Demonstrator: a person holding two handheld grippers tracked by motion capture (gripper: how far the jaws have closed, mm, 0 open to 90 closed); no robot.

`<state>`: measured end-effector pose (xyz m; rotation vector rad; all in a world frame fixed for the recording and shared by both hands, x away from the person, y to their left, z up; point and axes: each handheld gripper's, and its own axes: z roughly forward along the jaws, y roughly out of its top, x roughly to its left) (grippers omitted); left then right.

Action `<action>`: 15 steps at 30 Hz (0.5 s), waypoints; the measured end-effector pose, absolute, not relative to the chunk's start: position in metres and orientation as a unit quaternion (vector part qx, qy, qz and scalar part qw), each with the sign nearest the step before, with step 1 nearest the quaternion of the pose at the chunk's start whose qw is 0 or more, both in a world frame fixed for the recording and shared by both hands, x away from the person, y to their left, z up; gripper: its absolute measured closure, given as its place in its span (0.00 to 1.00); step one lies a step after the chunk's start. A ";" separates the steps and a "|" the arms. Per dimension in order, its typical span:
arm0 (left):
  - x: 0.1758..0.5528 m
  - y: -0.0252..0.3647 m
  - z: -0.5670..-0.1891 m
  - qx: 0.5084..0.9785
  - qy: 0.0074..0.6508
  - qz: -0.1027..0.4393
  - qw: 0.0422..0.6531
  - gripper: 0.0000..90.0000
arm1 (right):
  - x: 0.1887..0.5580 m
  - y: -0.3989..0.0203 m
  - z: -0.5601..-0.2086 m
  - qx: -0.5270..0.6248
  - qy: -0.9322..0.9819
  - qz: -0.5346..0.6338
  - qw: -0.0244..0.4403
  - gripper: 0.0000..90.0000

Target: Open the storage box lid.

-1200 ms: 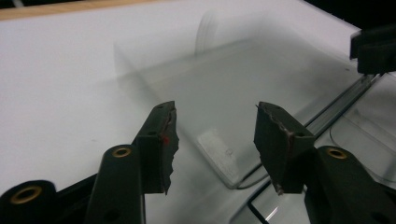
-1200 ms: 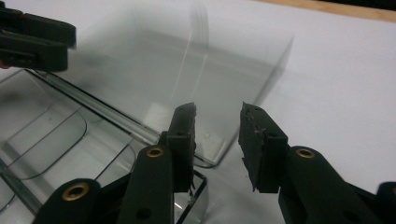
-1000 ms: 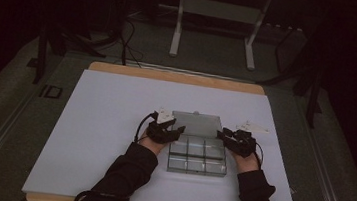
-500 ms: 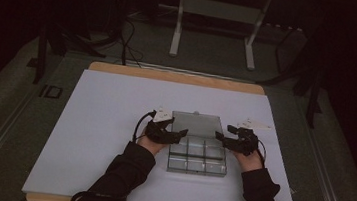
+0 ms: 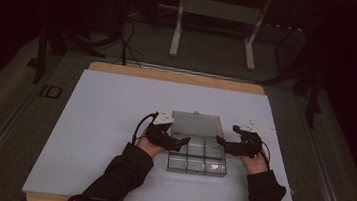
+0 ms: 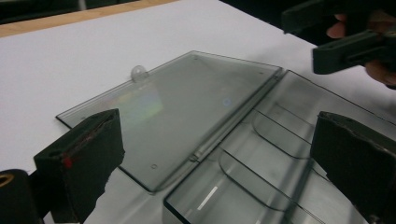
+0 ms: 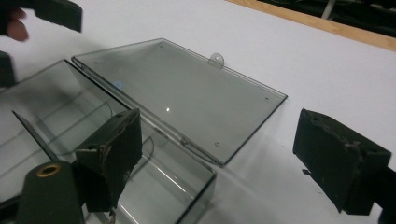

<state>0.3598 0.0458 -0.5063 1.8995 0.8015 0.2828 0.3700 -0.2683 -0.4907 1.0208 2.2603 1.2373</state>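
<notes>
Both jaw pairs have just been opening, so left gripper (image 5: 182,142) and right gripper (image 5: 220,142) stand wide, holding nothing, flanking the clear box (image 5: 196,155) mid-table, whose flat-lying lid (image 5: 196,124) a careless nudge could skid away.

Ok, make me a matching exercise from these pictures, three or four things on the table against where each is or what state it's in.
Things:
1. lid
2. compartment tray
3. left gripper
4. white sheet

States or places:
A. covers the wooden board
B. lies flat, swung fully open
C. divided, nothing in it
D. jaws open beside the box, holding nothing

Pairs: 1-B, 2-C, 3-D, 4-A
</notes>
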 end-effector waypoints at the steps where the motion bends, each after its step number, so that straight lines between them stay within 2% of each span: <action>1: 0.360 0.046 -0.506 0.787 0.332 0.117 0.506 0.04 | 0.370 -0.268 -0.491 0.362 0.802 0.439 0.184 0.17; 15: 0.337 0.074 -0.502 0.789 0.333 0.120 0.503 0.04 | 0.350 -0.295 -0.482 0.363 0.799 0.438 0.193 0.18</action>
